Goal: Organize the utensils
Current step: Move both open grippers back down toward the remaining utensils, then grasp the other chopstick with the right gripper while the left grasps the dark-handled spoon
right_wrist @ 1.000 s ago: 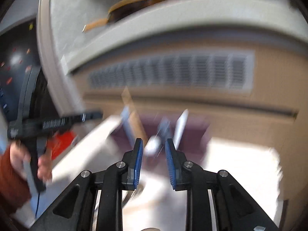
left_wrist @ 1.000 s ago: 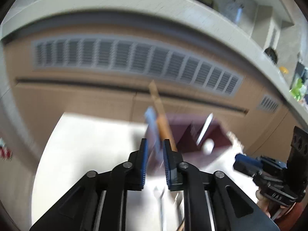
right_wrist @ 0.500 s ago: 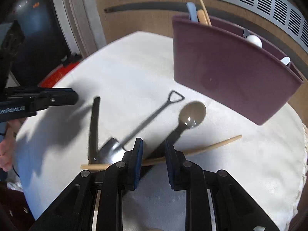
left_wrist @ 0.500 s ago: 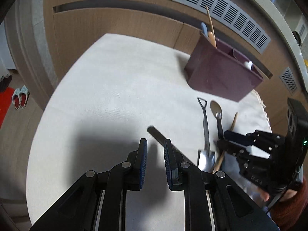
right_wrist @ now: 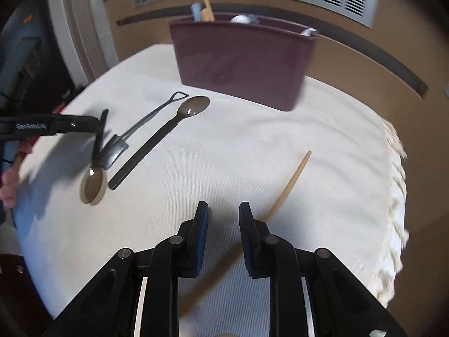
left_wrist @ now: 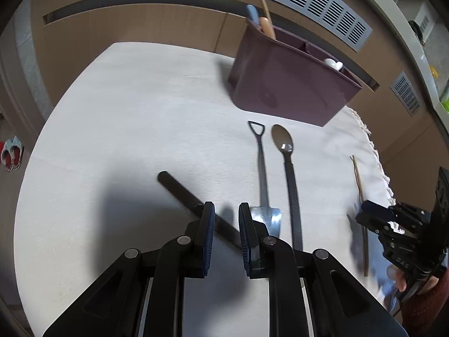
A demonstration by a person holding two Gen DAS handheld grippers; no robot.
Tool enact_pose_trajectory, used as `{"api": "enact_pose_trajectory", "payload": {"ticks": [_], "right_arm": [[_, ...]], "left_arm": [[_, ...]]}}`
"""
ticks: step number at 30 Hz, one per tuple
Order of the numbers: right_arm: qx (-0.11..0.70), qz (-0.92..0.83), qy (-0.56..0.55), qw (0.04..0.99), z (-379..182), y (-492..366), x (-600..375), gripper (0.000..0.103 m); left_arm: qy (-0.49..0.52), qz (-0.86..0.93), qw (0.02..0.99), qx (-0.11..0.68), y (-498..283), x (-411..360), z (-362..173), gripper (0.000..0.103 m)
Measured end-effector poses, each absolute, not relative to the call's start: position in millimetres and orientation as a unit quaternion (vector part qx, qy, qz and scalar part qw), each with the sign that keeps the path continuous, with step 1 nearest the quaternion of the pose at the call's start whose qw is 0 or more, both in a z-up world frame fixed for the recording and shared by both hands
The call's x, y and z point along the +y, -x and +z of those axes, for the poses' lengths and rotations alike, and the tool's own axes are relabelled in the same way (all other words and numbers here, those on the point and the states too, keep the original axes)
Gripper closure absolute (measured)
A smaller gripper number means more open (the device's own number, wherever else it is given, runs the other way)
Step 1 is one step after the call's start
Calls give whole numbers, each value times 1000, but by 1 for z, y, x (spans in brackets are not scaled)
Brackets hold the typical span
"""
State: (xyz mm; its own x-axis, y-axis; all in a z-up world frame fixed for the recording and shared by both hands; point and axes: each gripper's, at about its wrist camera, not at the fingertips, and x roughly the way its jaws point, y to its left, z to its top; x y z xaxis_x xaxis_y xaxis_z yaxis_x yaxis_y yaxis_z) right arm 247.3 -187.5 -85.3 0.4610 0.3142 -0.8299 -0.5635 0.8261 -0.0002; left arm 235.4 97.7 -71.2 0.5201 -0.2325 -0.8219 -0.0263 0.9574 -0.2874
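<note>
A maroon utensil holder [left_wrist: 283, 84] [right_wrist: 241, 56] stands at the far side of the round white-clothed table [left_wrist: 126, 118], with several utensils in it. On the cloth lie a shovel-shaped metal spoon [left_wrist: 262, 174] [right_wrist: 146, 120], a dark long-handled spoon [left_wrist: 290, 177] [right_wrist: 165, 134], another dark spoon [left_wrist: 188, 196] [right_wrist: 94, 184] and a wooden chopstick [left_wrist: 360, 202] [right_wrist: 289, 185]. My left gripper [left_wrist: 226, 221] is open just above the dark spoon's handle. My right gripper [right_wrist: 223, 219] is open above the cloth, just left of the chopstick.
Wooden cabinet fronts with grey vent grilles [left_wrist: 294, 2] stand behind the table. The cloth's fringed edge [right_wrist: 395, 196] hangs at the right. Slippers [left_wrist: 11, 154] lie on the floor at the left.
Both grippers have come lower and nearer to the utensils. The right gripper has shifted right, from over the dark spoon to beside the chopstick. Both stay open.
</note>
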Motion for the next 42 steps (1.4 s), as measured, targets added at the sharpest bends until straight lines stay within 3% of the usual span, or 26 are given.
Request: {"api": "enact_pose_trajectory", "payload": {"ticks": [12,18,24,33,38,42], "right_arm": [[463,221,-14,858,-95,-248,-221,79],[476,233,14,848,-100,-251,-185,79],[449,214,119,860,-104,-243,-147,79],[478,199,-6,856,-101,-250,-176,78],[486,214,39,847,-97,-247,-169,80],[445,194,63,872,-80,-232,-181,81]], "left_arm": [[119,-68,867,479,-233,89,-67,84],[117,-72,870,474,-231,90,-64,84],[137,-55,874,463,-227,112,-62,84],[118,-97,886,438,-218,101,-63,74],[120,-120,864,473,-232,84,-70,74],[105,-120,861,483,-246,70,-74,74]]}}
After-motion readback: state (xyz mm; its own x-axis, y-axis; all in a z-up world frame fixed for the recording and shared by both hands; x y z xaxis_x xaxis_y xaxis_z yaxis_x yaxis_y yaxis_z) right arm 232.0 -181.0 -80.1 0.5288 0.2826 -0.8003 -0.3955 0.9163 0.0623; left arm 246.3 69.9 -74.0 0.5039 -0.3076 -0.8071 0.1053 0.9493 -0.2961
